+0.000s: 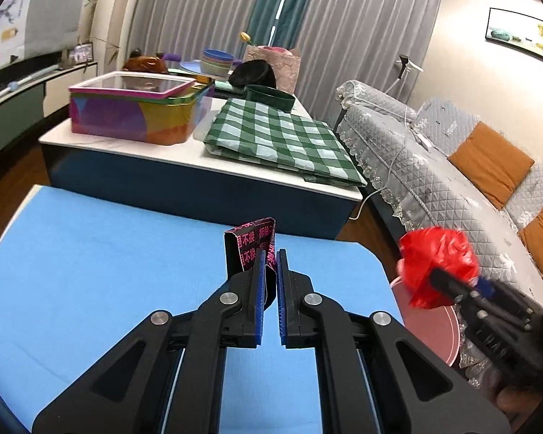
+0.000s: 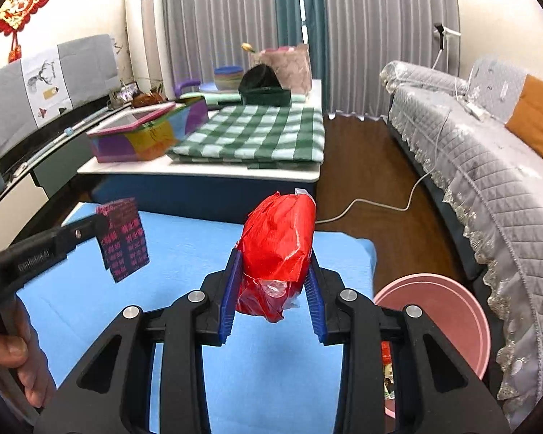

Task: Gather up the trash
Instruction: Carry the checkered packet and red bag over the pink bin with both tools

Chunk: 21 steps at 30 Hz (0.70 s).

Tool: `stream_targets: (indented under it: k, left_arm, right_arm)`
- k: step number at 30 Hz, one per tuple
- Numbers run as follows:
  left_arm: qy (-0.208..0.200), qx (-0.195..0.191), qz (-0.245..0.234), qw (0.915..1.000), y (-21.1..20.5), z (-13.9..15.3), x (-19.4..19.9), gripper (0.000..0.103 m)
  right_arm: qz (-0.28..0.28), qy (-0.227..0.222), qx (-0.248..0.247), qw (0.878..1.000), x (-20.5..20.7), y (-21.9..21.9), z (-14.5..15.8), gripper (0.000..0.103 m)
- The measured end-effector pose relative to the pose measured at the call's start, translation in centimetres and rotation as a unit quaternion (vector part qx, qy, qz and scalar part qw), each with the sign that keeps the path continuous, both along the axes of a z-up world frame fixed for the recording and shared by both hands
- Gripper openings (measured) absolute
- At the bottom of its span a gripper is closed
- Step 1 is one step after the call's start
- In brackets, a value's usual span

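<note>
My left gripper (image 1: 270, 255) is shut on a black wrapper with pink characters (image 1: 250, 244) and holds it above the blue table (image 1: 90, 271). In the right wrist view the same wrapper (image 2: 125, 240) hangs from the left gripper at the left. My right gripper (image 2: 273, 256) is shut on a crumpled red plastic bag (image 2: 278, 242) above the table's right part. The red bag (image 1: 436, 264) also shows at the right of the left wrist view, above a pink bin (image 1: 430, 329). The pink bin (image 2: 449, 311) stands on the floor right of the table and holds some trash.
A low white table (image 2: 199, 171) stands beyond, carrying a green checked cloth (image 2: 257, 133), a colourful box (image 2: 141, 133), bowls and a bag. A grey covered sofa (image 2: 488, 166) with orange cushions runs along the right. A white cable (image 2: 380, 204) lies on the wooden floor.
</note>
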<state>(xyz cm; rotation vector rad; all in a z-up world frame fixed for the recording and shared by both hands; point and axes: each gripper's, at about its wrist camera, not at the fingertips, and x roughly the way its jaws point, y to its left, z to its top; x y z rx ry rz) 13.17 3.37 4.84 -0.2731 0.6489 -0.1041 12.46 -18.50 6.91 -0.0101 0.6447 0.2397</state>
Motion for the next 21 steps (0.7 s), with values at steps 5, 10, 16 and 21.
stream_targets:
  k: [5, 10, 16, 21]
  left_arm:
    - [-0.024, 0.038, -0.029, 0.9986, -1.5, 0.4, -3.8, 0.006]
    - [-0.011, 0.018, -0.036, 0.9991, -1.8, -0.9, -5.7, 0.006]
    - [-0.024, 0.045, -0.062, 0.9967, -4.7, -0.7, -7.1, 0.006]
    - [-0.025, 0.055, -0.073, 0.9955, -6.4, -1.2, -7.6, 0.006]
  right_arm:
    - [-0.001, -0.013, -0.001, 1.0, -3.5, -1.8, 1.3, 0.034]
    - [-0.003, -0.015, -0.009, 1.0, -5.8, -3.8, 2.2, 0.034]
    - [-0.005, -0.038, -0.018, 0.999, -7.5, -5.2, 3.8, 0.034]
    - [-0.024, -0.049, 0.001, 0.999, -8.2, -7.5, 2.3, 0.034]
